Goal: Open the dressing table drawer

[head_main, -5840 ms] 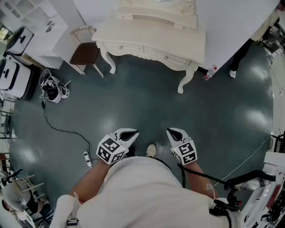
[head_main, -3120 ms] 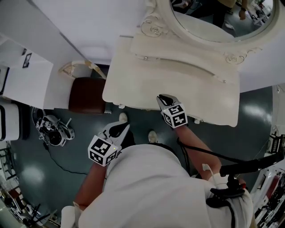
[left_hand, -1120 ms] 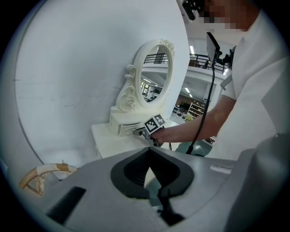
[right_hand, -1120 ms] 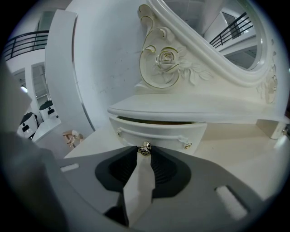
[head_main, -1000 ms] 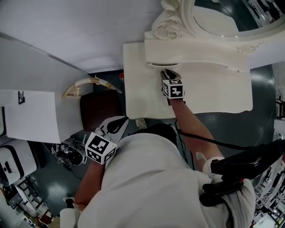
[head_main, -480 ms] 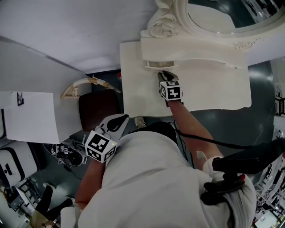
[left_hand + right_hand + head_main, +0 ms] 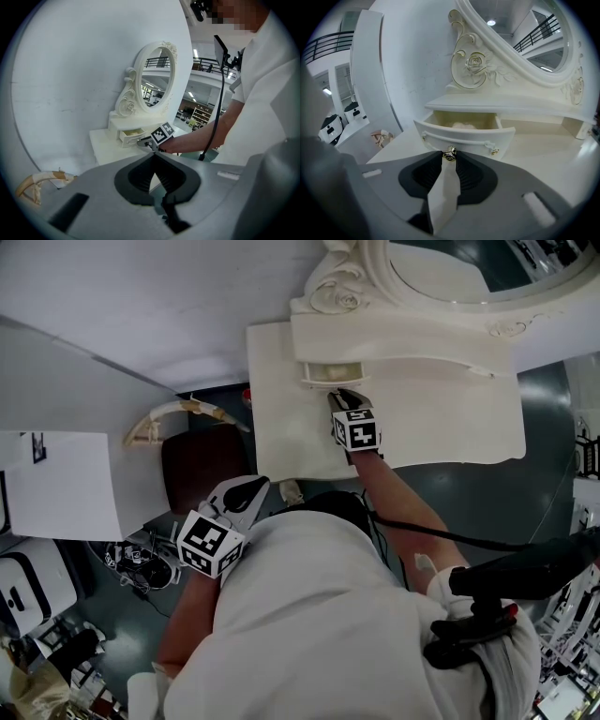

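Observation:
The cream dressing table [image 7: 441,418] carries a small top drawer [image 7: 330,374] under its oval mirror [image 7: 469,263]. That drawer [image 7: 464,138] stands partly pulled out, with something pale lying inside. My right gripper [image 7: 450,155] is shut on the drawer's small gold knob [image 7: 450,153] at the front's middle; in the head view it [image 7: 342,396] sits just in front of the drawer. My left gripper [image 7: 246,491] hangs back beside my body, off the table's left front corner, its tips [image 7: 153,154] together and holding nothing.
A dark-seated stool [image 7: 202,465] stands left of the table, under my left gripper. A white wall runs behind the table. A curved pale frame piece [image 7: 173,418] lies on the floor by the stool, and equipment with cables [image 7: 141,568] sits at lower left.
The drawer has slid out a little as my right gripper drew back toward me with the knob. My left gripper has stayed where it was.

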Demonstrator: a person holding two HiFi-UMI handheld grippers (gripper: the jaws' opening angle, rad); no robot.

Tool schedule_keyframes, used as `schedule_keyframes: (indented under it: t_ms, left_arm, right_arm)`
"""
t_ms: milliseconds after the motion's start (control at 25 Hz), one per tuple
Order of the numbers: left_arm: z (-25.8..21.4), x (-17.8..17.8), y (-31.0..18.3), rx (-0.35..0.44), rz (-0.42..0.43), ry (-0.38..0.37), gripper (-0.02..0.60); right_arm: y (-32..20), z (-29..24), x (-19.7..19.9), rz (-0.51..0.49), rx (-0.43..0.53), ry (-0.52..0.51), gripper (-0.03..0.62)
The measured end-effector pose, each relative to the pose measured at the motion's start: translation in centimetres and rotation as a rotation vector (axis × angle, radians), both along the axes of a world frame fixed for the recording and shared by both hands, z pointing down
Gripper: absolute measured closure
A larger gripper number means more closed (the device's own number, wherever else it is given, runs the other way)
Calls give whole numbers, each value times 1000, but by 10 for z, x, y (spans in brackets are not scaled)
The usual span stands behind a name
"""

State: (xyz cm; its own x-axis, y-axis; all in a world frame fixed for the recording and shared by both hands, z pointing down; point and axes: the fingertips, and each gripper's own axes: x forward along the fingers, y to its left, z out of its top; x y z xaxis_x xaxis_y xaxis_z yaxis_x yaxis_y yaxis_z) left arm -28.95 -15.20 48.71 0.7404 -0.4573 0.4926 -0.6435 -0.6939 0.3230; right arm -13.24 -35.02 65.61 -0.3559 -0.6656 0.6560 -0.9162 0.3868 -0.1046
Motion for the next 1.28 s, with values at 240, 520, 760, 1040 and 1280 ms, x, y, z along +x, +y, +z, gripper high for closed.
schedule_keyframes:
  t_ms: [240,520,760,1040,1280]
  left_arm:
    - [0,-2,2,2,1,1,580]
    - [1,-1,7,6,3,7,580]
    - [-1,1,8,13,17,11,580]
    - [0,5,6,16,41,19,580]
    - [-1,12,-1,21,64,21,580]
  right_arm:
    - [3,0,0,1,-3,5,496]
    - [12,0,3,-6,1,10,466]
    - [29,-2,5,-29,-17,5,464]
    - [63,-13,2,-63,-37,-23,579]
    - [84,-27,2,-89,-47,-46,592]
